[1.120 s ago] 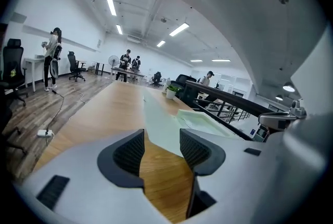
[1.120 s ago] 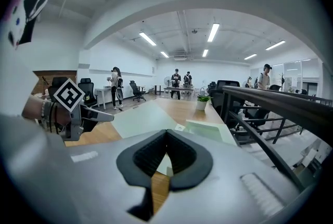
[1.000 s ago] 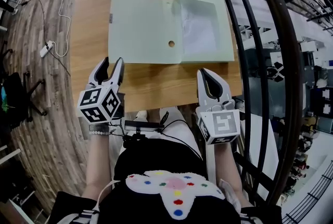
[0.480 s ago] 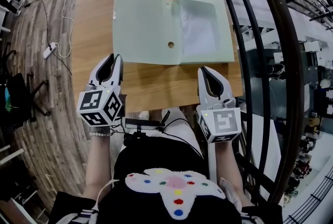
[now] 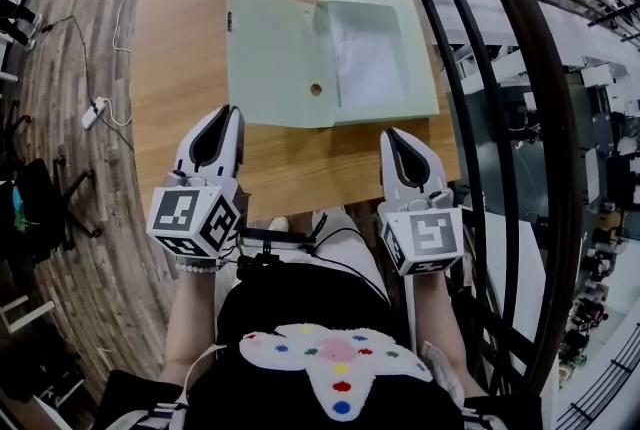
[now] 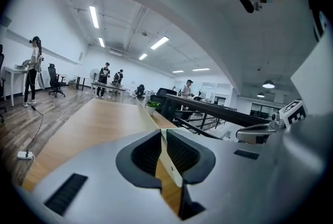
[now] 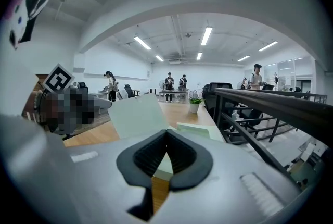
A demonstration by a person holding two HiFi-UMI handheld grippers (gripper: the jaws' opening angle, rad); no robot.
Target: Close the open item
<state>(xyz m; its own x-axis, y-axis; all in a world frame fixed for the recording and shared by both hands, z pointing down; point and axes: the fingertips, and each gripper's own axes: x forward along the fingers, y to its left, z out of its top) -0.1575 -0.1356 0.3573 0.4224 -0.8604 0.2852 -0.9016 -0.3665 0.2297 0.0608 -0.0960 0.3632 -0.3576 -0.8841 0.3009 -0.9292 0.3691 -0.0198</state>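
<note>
A pale green file folder (image 5: 372, 58) lies open on the wooden table (image 5: 180, 48), its left cover (image 5: 268, 38) raised at a slant. My left gripper (image 5: 225, 111) hovers at the table's near edge, just short of the cover's near corner. Its jaws are closing to a thin slit with nothing pressed between them. In the left gripper view the cover (image 6: 171, 165) shows edge-on beyond the left gripper (image 6: 160, 132). My right gripper (image 5: 392, 133) is shut and empty, short of the folder's near right edge. Beyond the right gripper (image 7: 167, 132) the right gripper view shows the tilted cover (image 7: 135, 113).
A black curved railing (image 5: 500, 68) runs along the table's right side. A cable and power strip (image 5: 92, 108) lie on the wood floor at the left. A small potted plant (image 7: 194, 104) stands at the table's far end. People stand at desks in the distance.
The left gripper's jaws have come from wide apart to nearly together, and that gripper has edged slightly forward. The right gripper has stayed in place and shut.
</note>
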